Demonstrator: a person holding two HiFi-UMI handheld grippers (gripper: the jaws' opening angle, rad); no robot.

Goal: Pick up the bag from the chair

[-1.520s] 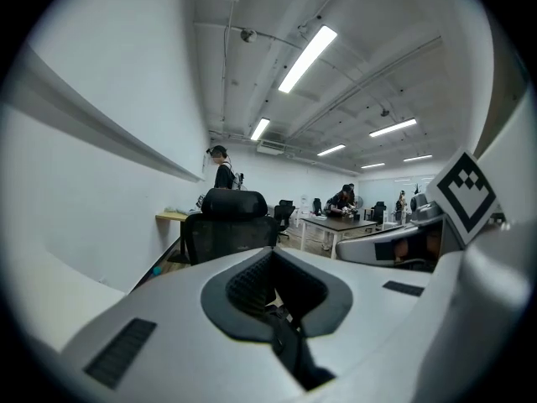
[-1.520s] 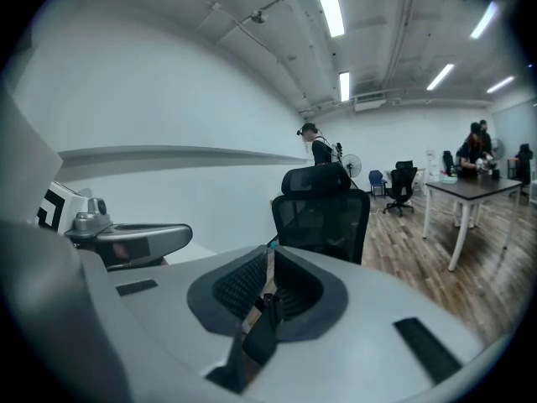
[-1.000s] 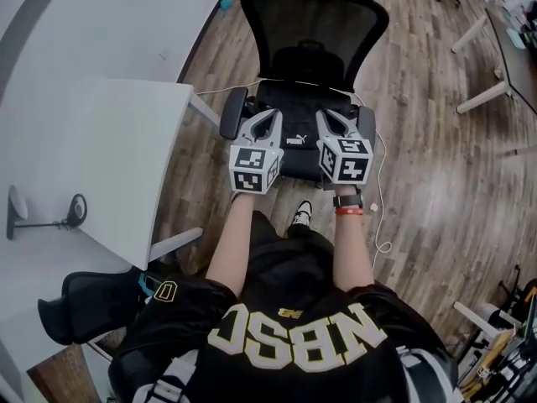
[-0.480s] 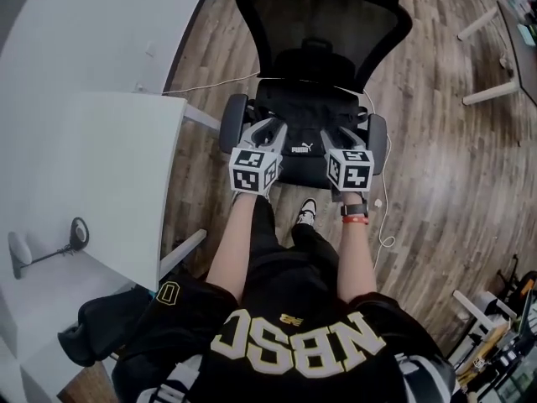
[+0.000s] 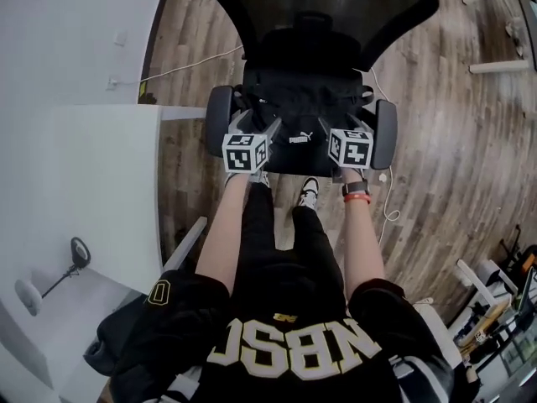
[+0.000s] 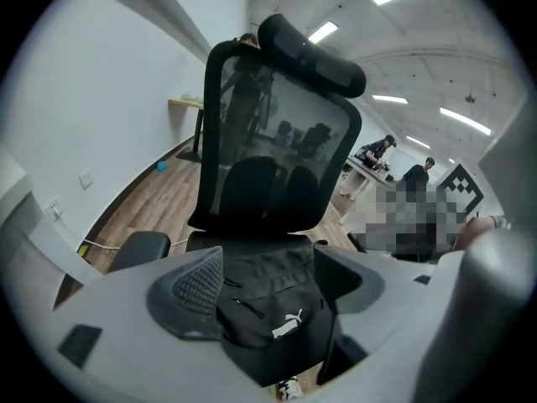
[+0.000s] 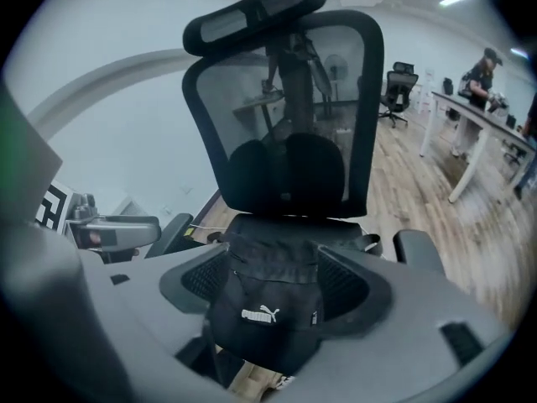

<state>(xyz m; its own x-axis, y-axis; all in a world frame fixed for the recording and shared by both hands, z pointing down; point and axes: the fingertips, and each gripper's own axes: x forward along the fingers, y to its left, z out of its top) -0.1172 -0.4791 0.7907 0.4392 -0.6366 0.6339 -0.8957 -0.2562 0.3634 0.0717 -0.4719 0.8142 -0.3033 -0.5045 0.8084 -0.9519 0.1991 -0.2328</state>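
A black bag (image 5: 300, 112) with a white logo lies on the seat of a black mesh office chair (image 5: 319, 7). My left gripper (image 5: 257, 122) hovers at the bag's front left, and my right gripper (image 5: 341, 122) at its front right. Both sets of jaws have just been opening and stand wide. In the left gripper view the bag (image 6: 268, 321) shows in the gap of the left gripper (image 6: 273, 280), with no pad pressing on it. The right gripper view shows the bag (image 7: 268, 305) likewise framed by the right gripper (image 7: 274, 282), untouched.
The chair's armrests (image 5: 220, 120) (image 5: 386, 133) flank the seat. A white desk (image 5: 84, 183) stands at the left with a small stand (image 5: 75, 254) on it. A white cable (image 5: 388, 217) trails on the wood floor. A second dark chair (image 5: 126, 342) is behind me.
Both grippers have dropped down toward the chair seat and the bag. Their jaws went from shut to wide open. The head view has shifted forward over the chair.
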